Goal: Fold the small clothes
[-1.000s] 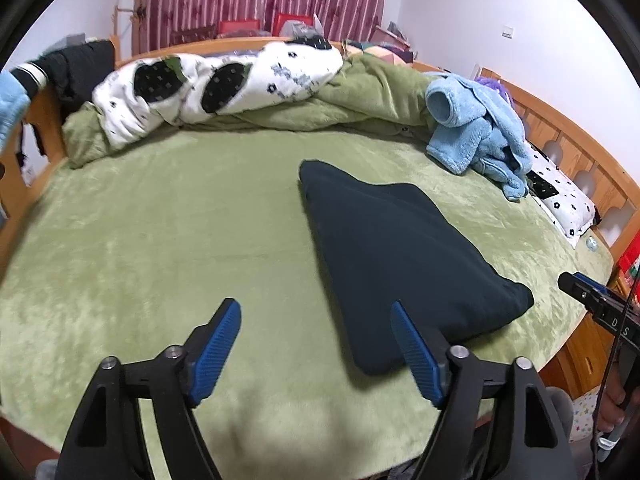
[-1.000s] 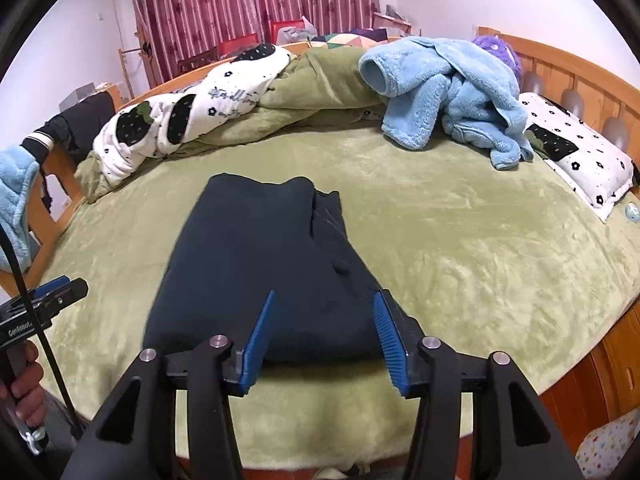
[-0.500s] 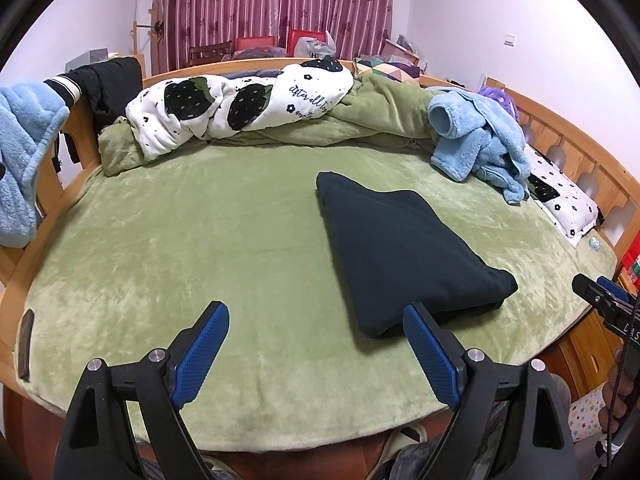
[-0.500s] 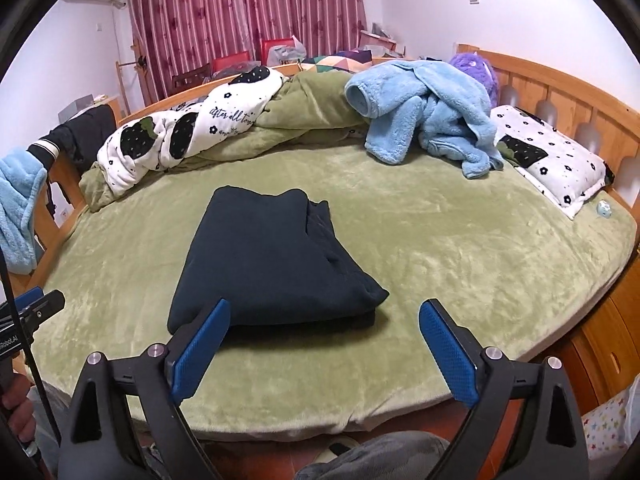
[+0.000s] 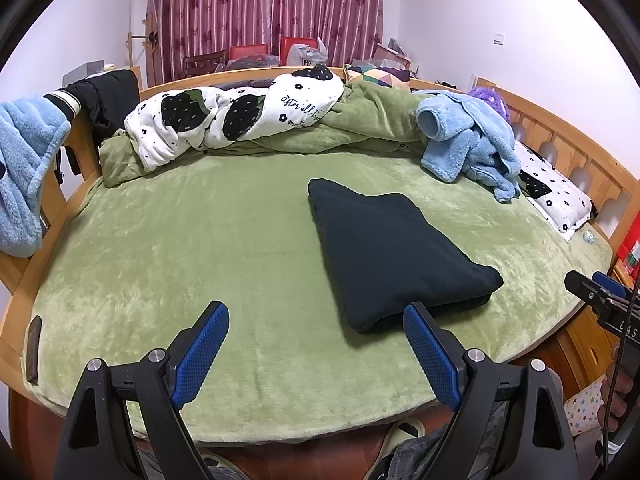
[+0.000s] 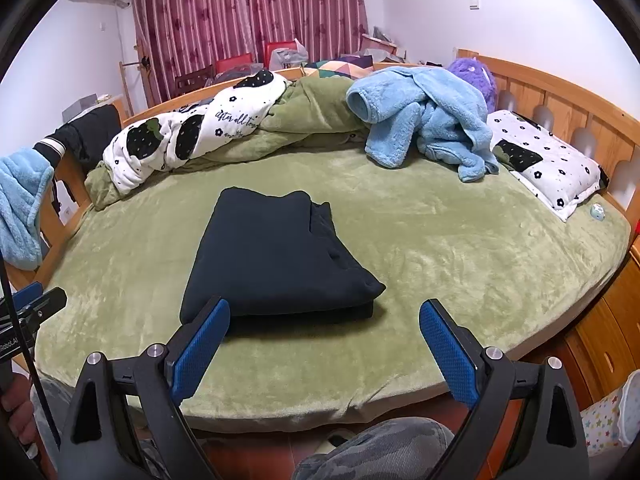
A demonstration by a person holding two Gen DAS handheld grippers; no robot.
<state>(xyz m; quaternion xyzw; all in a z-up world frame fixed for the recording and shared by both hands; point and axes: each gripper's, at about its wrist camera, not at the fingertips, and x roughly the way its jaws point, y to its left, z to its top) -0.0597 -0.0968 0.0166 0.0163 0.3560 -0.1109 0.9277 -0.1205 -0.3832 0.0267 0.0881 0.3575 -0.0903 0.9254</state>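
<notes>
- Near edge, my left gripper (image 5: 316, 346): blue pads spread wide, nothing between them, hanging over the front rim of the green bed cover (image 5: 168, 248).
- My right gripper (image 6: 324, 344): same state, pads far apart, gripping nothing, also off the front edge of the bed.
- Each view catches the other tool: the right gripper's black-and-blue tip sits at the right margin of the left view, the left one at the left margin of the right view (image 6: 34, 304). Partial lettering on both bodies, can't read it fully.
- Only the right view shows my camo-trousered knee (image 6: 384, 452) below the bed edge.
- Folded dark garment (image 5: 392, 256) lies flat on the cover, right of centre in the left view, left of centre in the right view (image 6: 276, 256). Touching neither gripper.
- Right view shows its stacked layers along the right side; left view shows mostly the smooth top.
- Farther back: light blue fleece (image 6: 428, 120) heaped near the headboard, just beside a white flower-print pillow (image 6: 548, 164).
- Purple plush (image 6: 472, 76) behind the fleece, much clearer in the right view.
- Strawberry-print quilt (image 5: 236, 116) rolled along the far side; script on it reads "after all to…", rest folded under.
- Another blue fleece (image 5: 24, 168) hangs on the left rail.
- Maroon curtain (image 5: 264, 12) at the back wall.
</notes>
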